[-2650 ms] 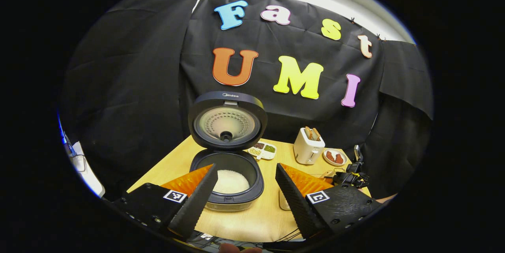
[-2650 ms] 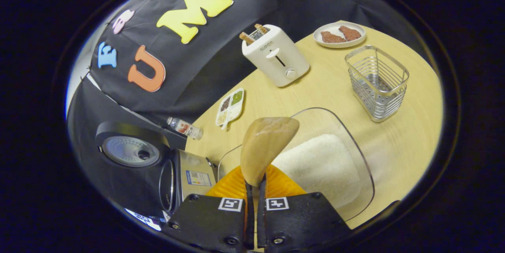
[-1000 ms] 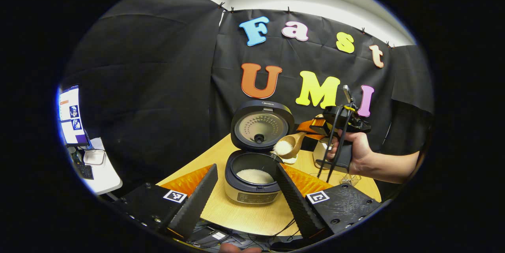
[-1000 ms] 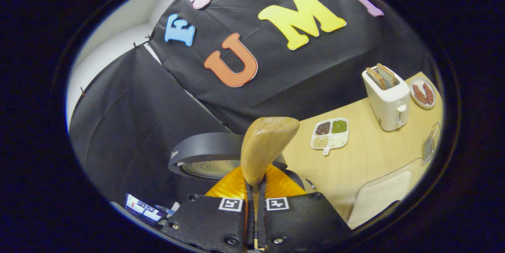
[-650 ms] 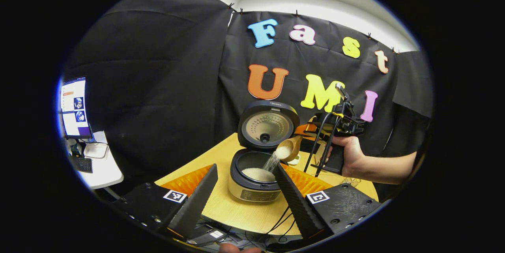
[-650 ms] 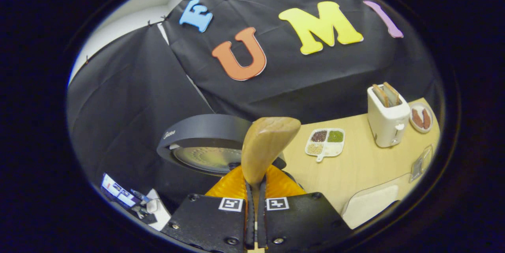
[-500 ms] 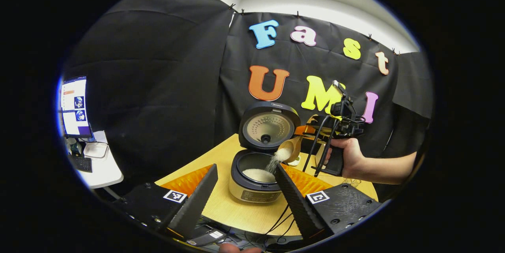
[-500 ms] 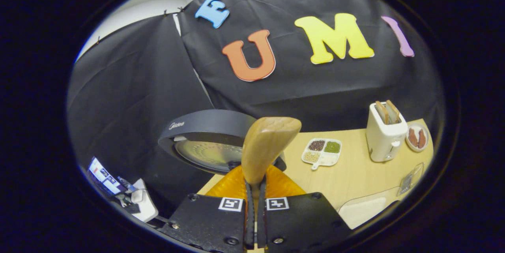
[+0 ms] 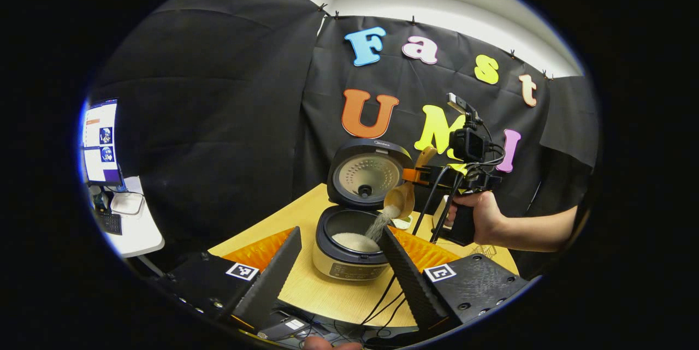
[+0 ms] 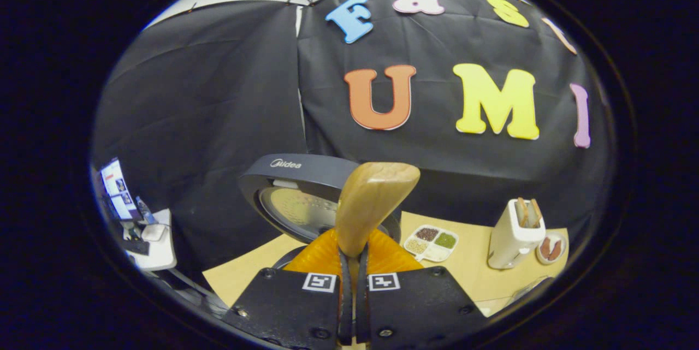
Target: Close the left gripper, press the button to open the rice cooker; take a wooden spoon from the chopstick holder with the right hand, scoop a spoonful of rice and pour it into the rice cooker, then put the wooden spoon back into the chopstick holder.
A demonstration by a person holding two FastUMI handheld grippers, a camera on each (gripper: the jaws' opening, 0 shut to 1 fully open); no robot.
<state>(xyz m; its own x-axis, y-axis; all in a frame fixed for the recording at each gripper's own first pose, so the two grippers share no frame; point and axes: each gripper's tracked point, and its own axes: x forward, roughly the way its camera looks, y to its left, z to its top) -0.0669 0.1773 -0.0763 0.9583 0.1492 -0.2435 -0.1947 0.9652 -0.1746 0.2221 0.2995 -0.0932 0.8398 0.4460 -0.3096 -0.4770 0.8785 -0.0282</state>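
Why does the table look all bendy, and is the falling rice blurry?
In the left gripper view the fisheye lens curves the table edge; the rice stream from the wooden spoon smears into a soft streak. In the right gripper view the spoon's back looms large, and the toaster leans.

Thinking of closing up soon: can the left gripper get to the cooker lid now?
Probably not yet. The left gripper is open and near the lid, but the right gripper and pouring spoon cross in front.
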